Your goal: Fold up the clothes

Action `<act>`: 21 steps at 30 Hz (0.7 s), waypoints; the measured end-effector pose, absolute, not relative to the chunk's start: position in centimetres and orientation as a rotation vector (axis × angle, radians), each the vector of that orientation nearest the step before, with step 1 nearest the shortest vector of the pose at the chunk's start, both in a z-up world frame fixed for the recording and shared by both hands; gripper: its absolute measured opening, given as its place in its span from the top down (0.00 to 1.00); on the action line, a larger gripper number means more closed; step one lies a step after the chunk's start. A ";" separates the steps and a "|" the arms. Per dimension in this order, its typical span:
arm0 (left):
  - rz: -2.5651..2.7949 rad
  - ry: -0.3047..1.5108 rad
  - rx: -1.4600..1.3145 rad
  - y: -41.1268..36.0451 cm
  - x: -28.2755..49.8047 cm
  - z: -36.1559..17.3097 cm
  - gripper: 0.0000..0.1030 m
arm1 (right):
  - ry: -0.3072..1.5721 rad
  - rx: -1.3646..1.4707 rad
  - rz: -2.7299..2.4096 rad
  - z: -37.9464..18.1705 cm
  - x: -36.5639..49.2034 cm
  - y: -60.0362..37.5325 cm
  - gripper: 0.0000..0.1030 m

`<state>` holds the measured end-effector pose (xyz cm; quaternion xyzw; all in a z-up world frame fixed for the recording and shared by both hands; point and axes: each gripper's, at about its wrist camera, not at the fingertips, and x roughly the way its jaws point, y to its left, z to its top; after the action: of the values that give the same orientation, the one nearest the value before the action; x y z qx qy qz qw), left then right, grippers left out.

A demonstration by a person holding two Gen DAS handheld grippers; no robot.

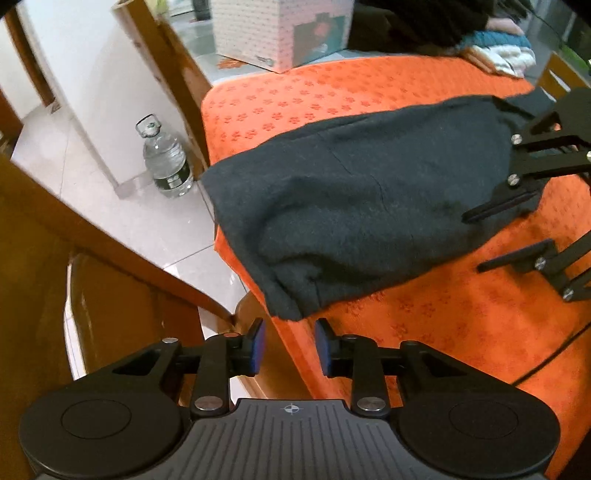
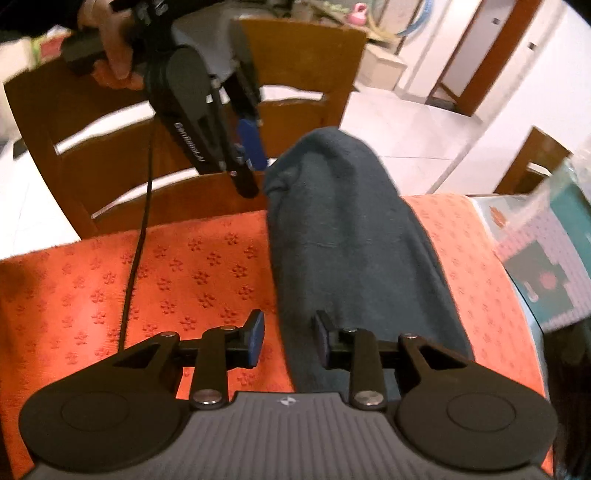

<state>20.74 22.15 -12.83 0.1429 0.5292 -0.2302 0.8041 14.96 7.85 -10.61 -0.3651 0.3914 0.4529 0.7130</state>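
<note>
While the dark garment (image 1: 354, 206) lies folded in a long band across the orange cloth (image 1: 461, 325) on the counter, the left gripper (image 1: 290, 345) hangs just off its near end, jaws apart and holding nothing, the hem corner close ahead of the blue pads (image 1: 259, 341) but not between them. That end of the garment droops a little over the counter's edge. At the other end the right gripper (image 1: 502, 236) sits with its jaws apart too; in its own view (image 2: 289, 338) one finger lies over the garment's edge and the other over bare cloth, so the long edge runs between them, and whether a finger touches the fabric I cannot tell. From the right wrist view the garment (image 2: 351, 236) stretches away toward the left gripper (image 2: 255, 158), which a hand (image 2: 110, 55) grips by the handle, with a black cable (image 2: 136, 251) trailing down across the cloth (image 2: 166, 280). Counted: one garment in work, two grippers, one hand in sight. One patterned box (image 1: 280, 33) stands at the far side of the counter, one pile of folded clothes (image 1: 498, 51) beyond it, one water bottle (image 1: 166, 158) on the tiled floor (image 1: 110, 206). One wooden chair (image 2: 184, 147) is close behind the left gripper, a second (image 2: 535, 162) farther off.
</note>
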 end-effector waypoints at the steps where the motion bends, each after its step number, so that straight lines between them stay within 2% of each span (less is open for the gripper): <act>1: -0.499 1.133 0.308 22.1 20.9 -13.0 0.75 | 0.866 -0.829 1.004 -10.9 14.9 8.3 0.88; 3: -0.511 1.132 0.312 22.0 21.3 -13.4 0.77 | 0.855 -0.861 0.989 -11.1 14.8 8.5 0.95; 7: -0.519 1.079 0.346 21.8 21.3 -13.3 0.88 | 0.818 -0.832 0.942 -9.6 15.2 7.8 0.97; 16: -0.484 1.041 0.269 24.1 22.2 -10.1 0.90 | 0.809 -0.755 0.902 -7.9 16.9 6.7 0.97; 18: -0.431 1.044 0.297 24.5 22.2 -9.9 0.98 | 0.838 -0.746 0.925 -8.2 16.8 6.8 0.97; 21: -0.352 1.036 0.289 25.2 22.3 -9.1 0.97 | 0.877 -0.732 0.963 -8.7 16.5 6.9 0.97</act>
<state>22.31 25.22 -9.10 0.1369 0.4907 -0.1666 0.8442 16.52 6.86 -8.68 -0.3330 0.3988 0.4378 0.7338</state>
